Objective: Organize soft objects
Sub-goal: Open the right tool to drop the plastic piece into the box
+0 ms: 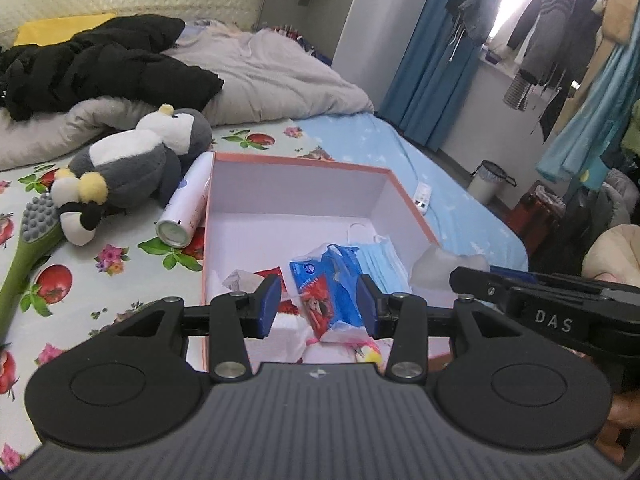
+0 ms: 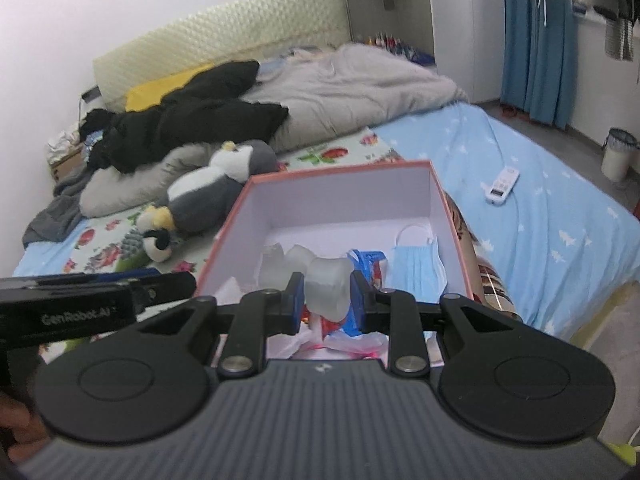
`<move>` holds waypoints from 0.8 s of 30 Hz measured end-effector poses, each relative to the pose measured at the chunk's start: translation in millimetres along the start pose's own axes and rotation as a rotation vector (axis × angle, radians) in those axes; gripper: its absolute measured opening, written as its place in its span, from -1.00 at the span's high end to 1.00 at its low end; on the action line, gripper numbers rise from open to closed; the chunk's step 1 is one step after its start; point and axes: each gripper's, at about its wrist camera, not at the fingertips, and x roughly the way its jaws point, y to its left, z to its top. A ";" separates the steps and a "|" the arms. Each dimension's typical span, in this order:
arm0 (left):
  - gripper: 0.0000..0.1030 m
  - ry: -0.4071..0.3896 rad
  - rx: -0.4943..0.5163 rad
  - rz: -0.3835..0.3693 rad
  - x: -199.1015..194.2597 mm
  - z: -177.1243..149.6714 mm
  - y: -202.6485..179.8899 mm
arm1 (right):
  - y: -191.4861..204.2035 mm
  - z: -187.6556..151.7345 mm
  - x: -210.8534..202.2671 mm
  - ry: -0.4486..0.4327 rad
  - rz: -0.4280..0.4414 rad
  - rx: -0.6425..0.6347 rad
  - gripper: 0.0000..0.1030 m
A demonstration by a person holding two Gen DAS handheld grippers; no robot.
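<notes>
A pink-rimmed white box (image 1: 296, 184) (image 2: 340, 196) lies open on the bed. Inside it are a blue face mask (image 1: 380, 260) (image 2: 418, 268), a blue and red tissue pack (image 1: 324, 292) (image 2: 366, 260) and crumpled white wrappers. My left gripper (image 1: 318, 304) hovers open over the box's near end. The tissue pack shows between its pads but lies below, in the box. My right gripper (image 2: 326, 300) is shut on a translucent whitish soft piece (image 2: 324, 282) (image 1: 438, 268) above the box's near part. A grey and white plush penguin (image 1: 132, 160) (image 2: 212, 192) lies left of the box.
A white spray can (image 1: 186, 204) rests against the box's left wall, and a green brush (image 1: 28, 240) lies beside the plush. A black jacket (image 1: 100, 64) and grey quilt (image 2: 352, 80) cover the bed's far end. A remote (image 2: 502, 184) lies on the blue sheet. A bin (image 2: 618, 154) stands on the floor.
</notes>
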 end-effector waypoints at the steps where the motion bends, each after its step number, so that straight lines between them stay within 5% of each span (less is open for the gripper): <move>1: 0.08 0.006 0.000 0.002 7.8 3.1 0.9 | -2.5 2.1 8.5 0.011 -0.001 0.001 0.45; 19: 0.08 0.157 0.030 -0.002 141.6 35.6 16.2 | -43.9 16.7 129.4 0.196 -0.047 0.071 0.43; 24: 0.08 0.192 0.027 -0.002 162.2 32.8 18.8 | -48.6 13.3 145.0 0.235 -0.050 0.094 0.22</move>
